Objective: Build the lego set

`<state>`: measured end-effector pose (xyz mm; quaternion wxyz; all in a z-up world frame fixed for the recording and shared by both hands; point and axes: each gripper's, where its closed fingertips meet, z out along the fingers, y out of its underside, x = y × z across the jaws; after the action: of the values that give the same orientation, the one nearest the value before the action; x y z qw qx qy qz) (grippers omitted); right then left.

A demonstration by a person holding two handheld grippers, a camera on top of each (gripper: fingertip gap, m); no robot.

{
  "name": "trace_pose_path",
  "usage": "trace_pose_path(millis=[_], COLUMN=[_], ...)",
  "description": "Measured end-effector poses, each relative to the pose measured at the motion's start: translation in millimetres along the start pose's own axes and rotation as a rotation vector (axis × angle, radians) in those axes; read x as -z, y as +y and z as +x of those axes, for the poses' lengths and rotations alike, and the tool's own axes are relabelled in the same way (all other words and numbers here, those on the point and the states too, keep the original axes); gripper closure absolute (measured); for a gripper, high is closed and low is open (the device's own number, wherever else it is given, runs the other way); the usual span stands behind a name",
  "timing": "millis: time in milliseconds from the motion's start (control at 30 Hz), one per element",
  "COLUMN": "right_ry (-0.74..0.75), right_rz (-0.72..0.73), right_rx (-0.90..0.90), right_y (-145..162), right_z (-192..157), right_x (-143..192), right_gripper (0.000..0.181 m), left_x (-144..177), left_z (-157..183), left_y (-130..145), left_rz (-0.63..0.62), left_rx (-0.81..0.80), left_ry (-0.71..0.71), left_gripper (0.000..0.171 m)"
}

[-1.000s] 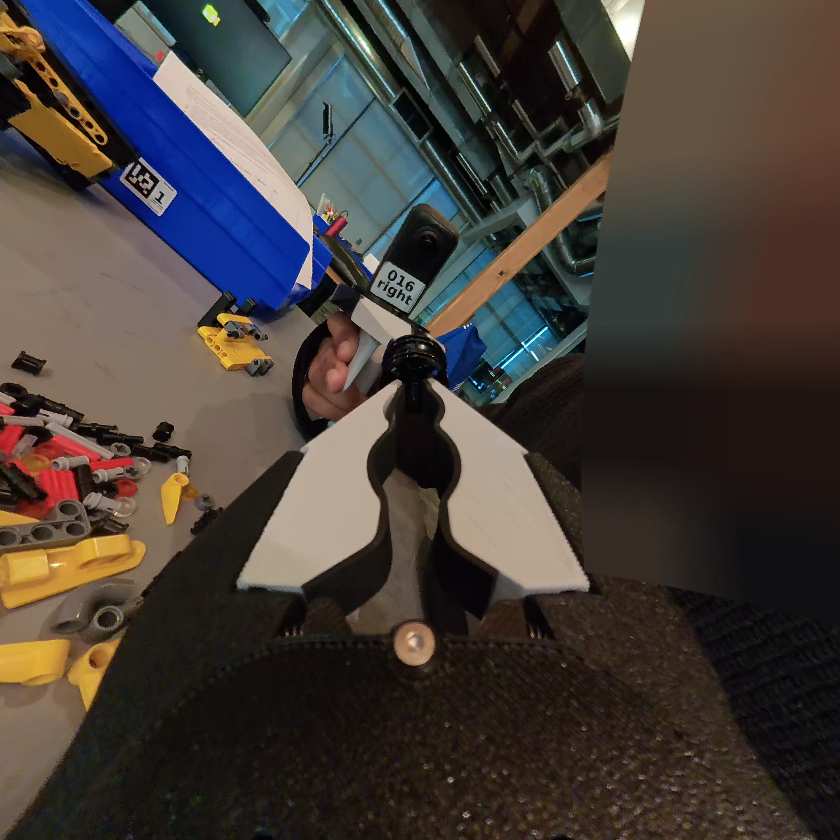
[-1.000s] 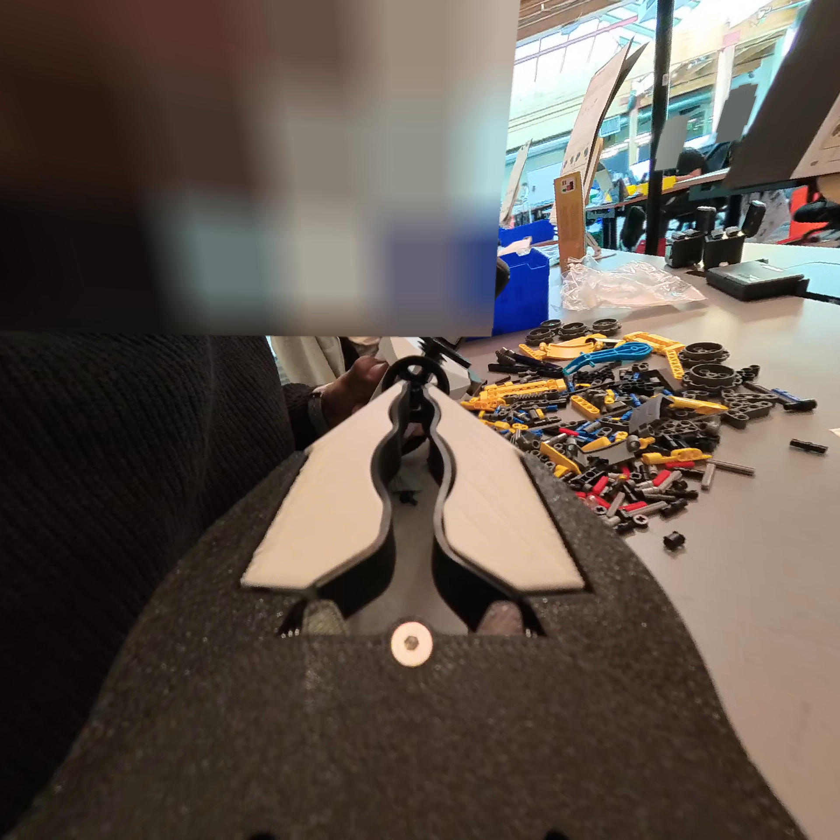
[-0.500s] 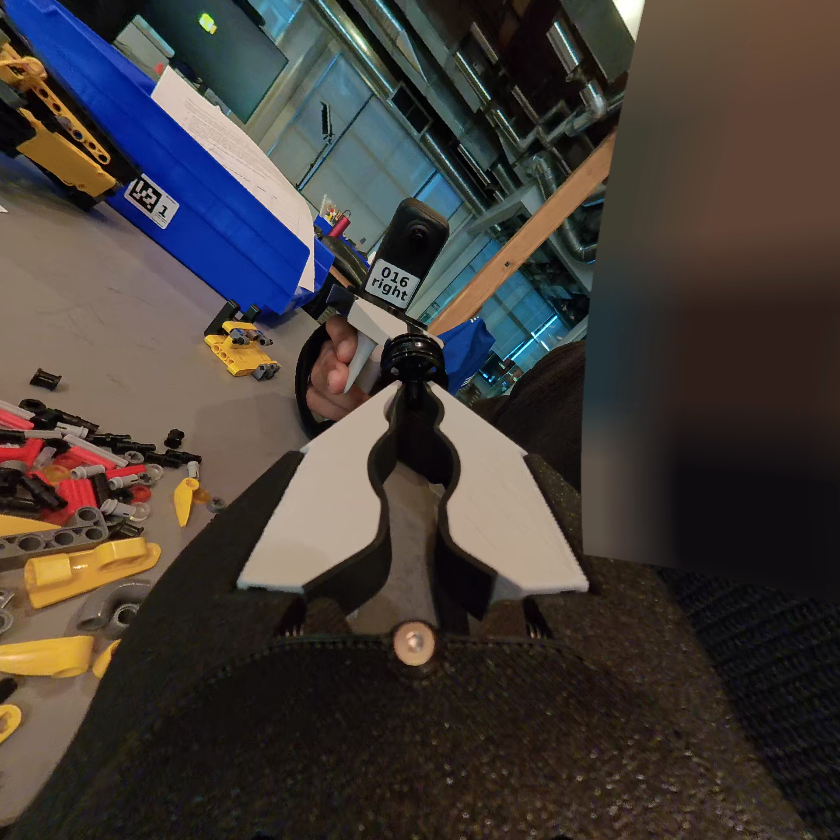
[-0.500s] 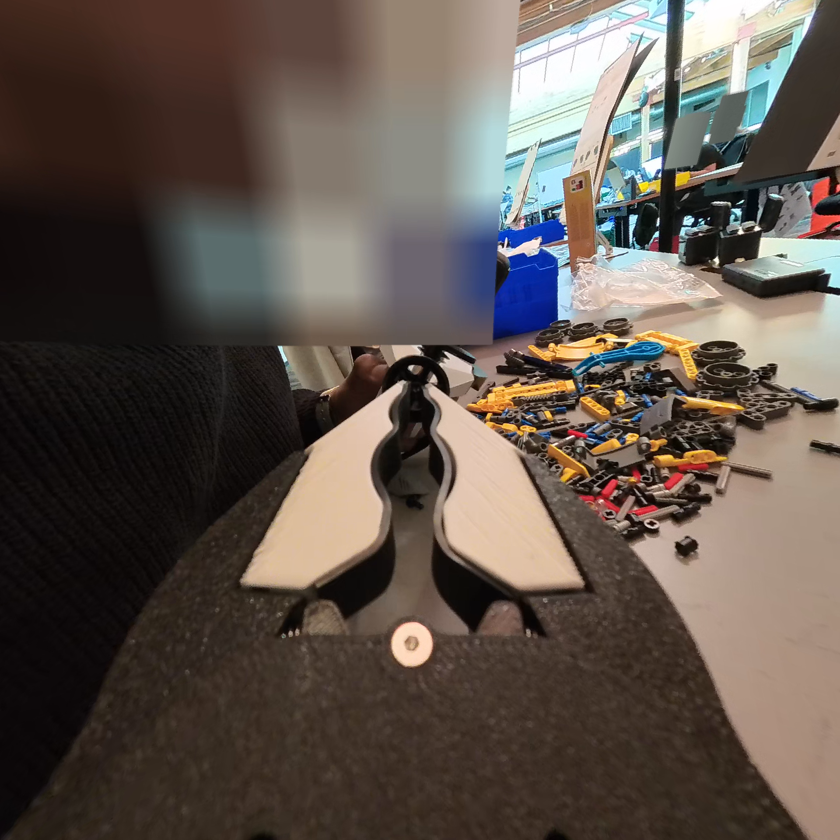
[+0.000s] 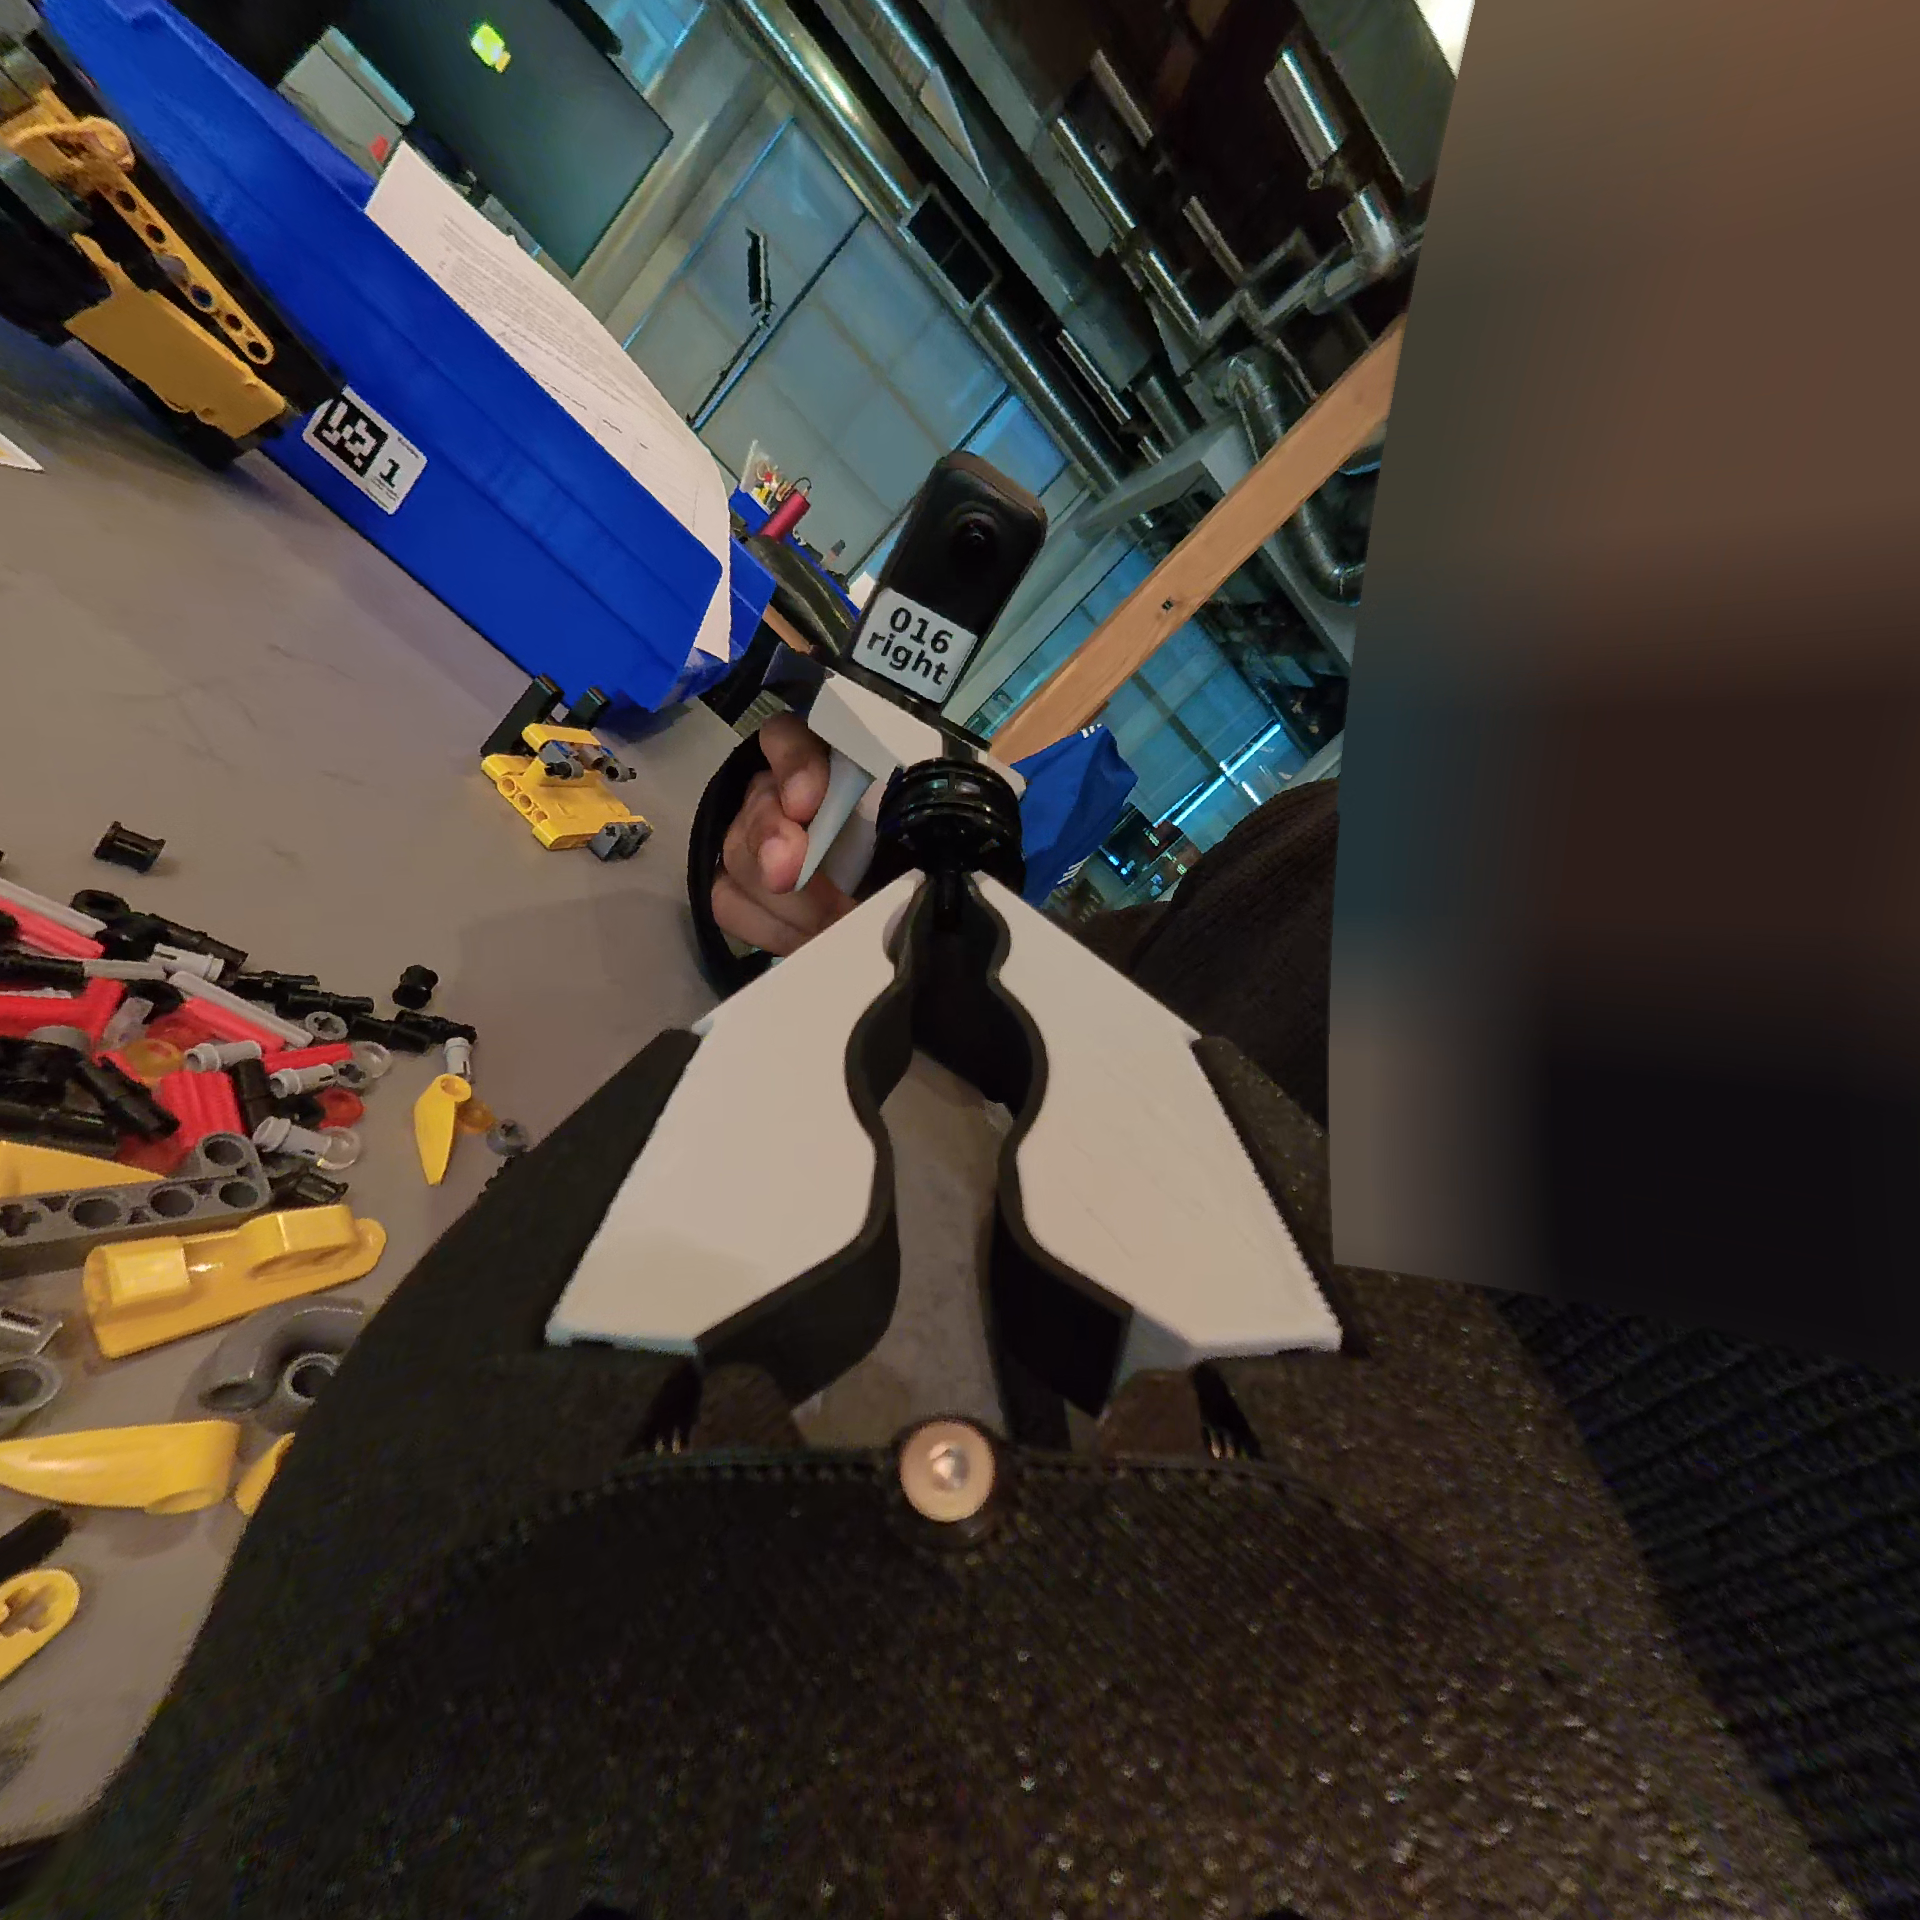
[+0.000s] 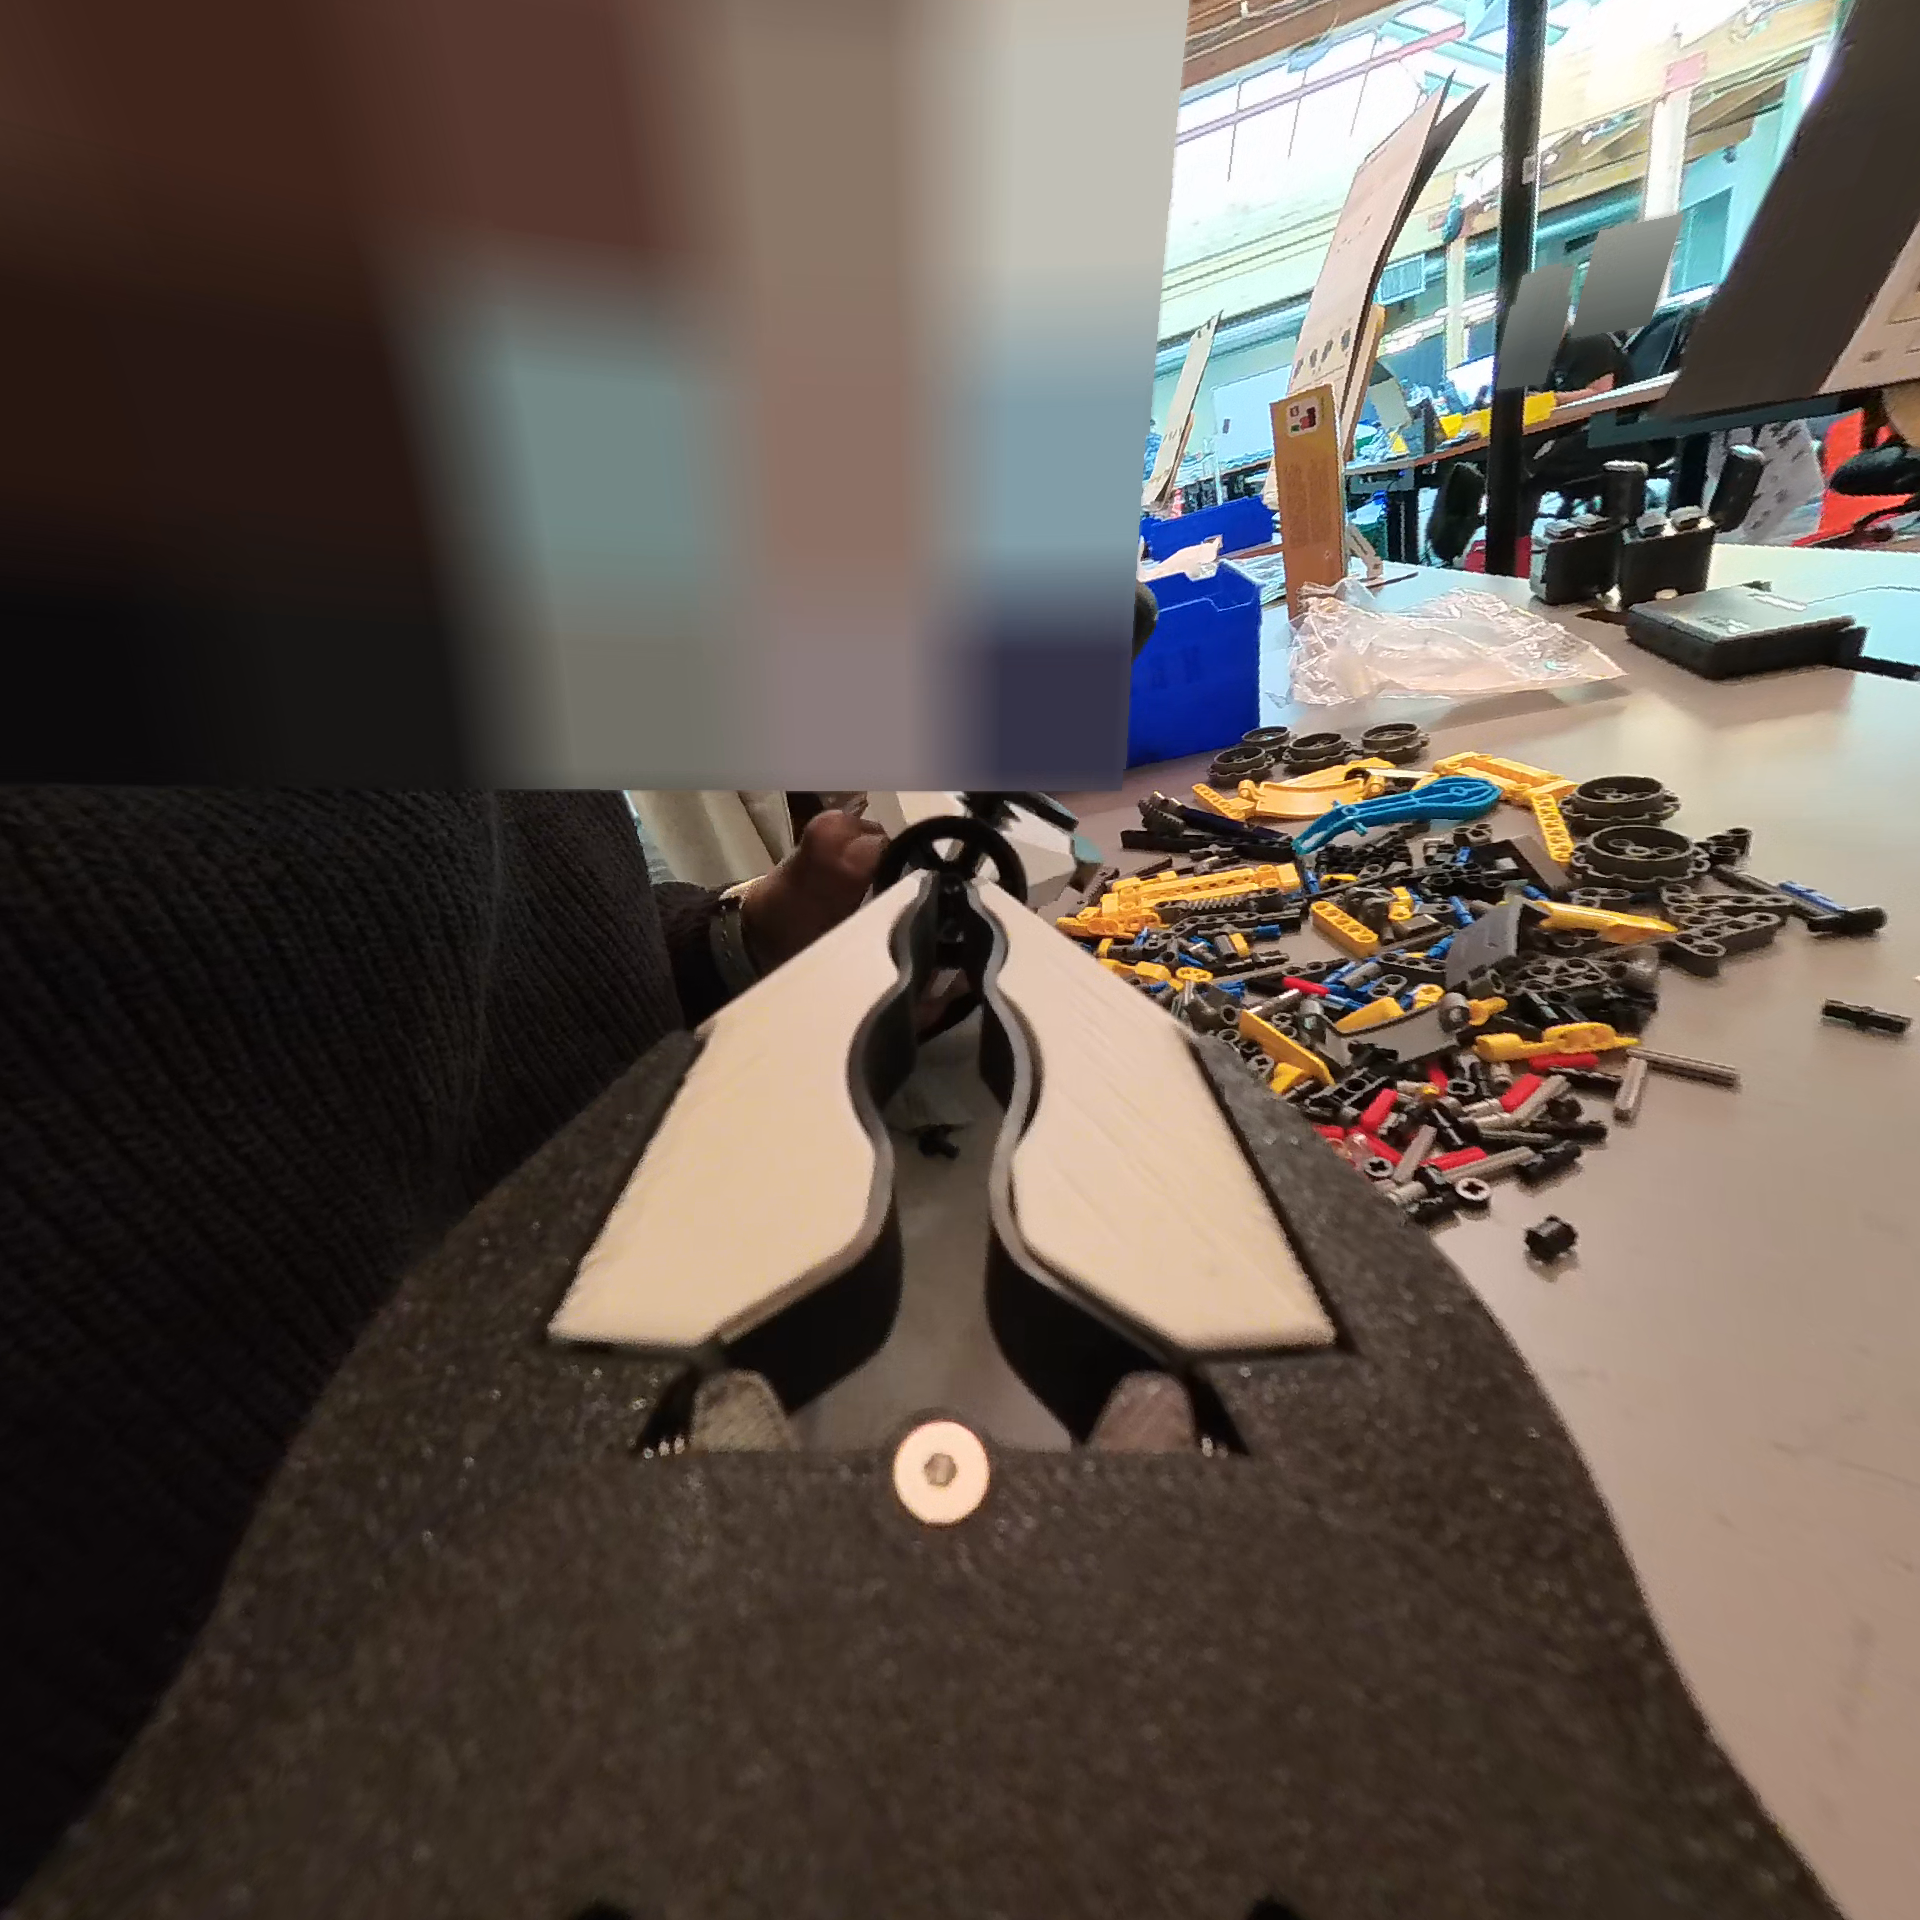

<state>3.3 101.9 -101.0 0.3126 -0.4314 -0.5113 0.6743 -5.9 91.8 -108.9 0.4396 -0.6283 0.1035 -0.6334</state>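
Observation:
My left gripper [image 5: 948, 896] is shut, its white fingers [image 5: 790, 1122] pinching a thin black stem below a small black wheel [image 5: 945, 816]. Just beyond the wheel, a hand [image 5: 774, 831] holds the other gripper's white body [image 5: 883, 727] facing me. In the right wrist view my right gripper [image 6: 945, 891] is shut on the same small black wheel [image 6: 948, 854], seen face on with spokes. The left hand [image 6: 831, 862] sits behind it. Both grippers hold the wheel above the grey table [image 5: 260, 675], close to a dark knitted sweater [image 6: 312, 1143].
A heap of yellow, black, red and grey building parts [image 6: 1455, 966] lies on the table [image 6: 1714, 1351]; it also shows in the left wrist view [image 5: 156, 1122]. Behind stand a blue bin [image 5: 468, 416], a small yellow assembly [image 5: 566, 790], a plastic bag [image 6: 1434, 644] and a black box [image 6: 1735, 634]. The tips of both grippers are at nearly the same place.
Both grippers stay shut on the wheel and have drifted slightly: the parts heap slides down and right in the views. Nothing was let go.

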Motion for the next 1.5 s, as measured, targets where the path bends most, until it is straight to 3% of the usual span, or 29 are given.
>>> trace_pose_path(millis=[533, 800, 1033, 1233, 1500], right_ry=[0.041, 0.055, 0.227, 0.232, 0.210], right_rz=[-0.006, -0.004, -0.076, -0.003, 0.060], right_rx=[0.050, -0.037, 0.093, 0.071, 0.113], right_y=[0.7, -1.0, -2.6, -16.5, -30.3], right_z=[0.2, 12.6, 23.2, 21.5, 8.4], right_x=[-0.7, -1.5, 5.0, 19.0, 23.0], right_gripper=[0.178, 0.178, 0.178, 0.178, 0.178], left_x=[-0.3, 1.8, 15.7, 13.5, 6.7], left_z=[-0.3, -8.6, -25.1, -26.2, -24.1], left_y=[1.1, -8.8, -19.6, -20.9, -14.3], left_rz=[0.009, 0.056, 0.129, 0.113, 0.061], left_rx=[0.023, 0.050, 0.046, -0.043, -0.128], left_ry=[-0.004, -0.030, -0.113, -0.165, -0.207], left_gripper=[0.171, 0.171, 0.167, 0.153, 0.148])
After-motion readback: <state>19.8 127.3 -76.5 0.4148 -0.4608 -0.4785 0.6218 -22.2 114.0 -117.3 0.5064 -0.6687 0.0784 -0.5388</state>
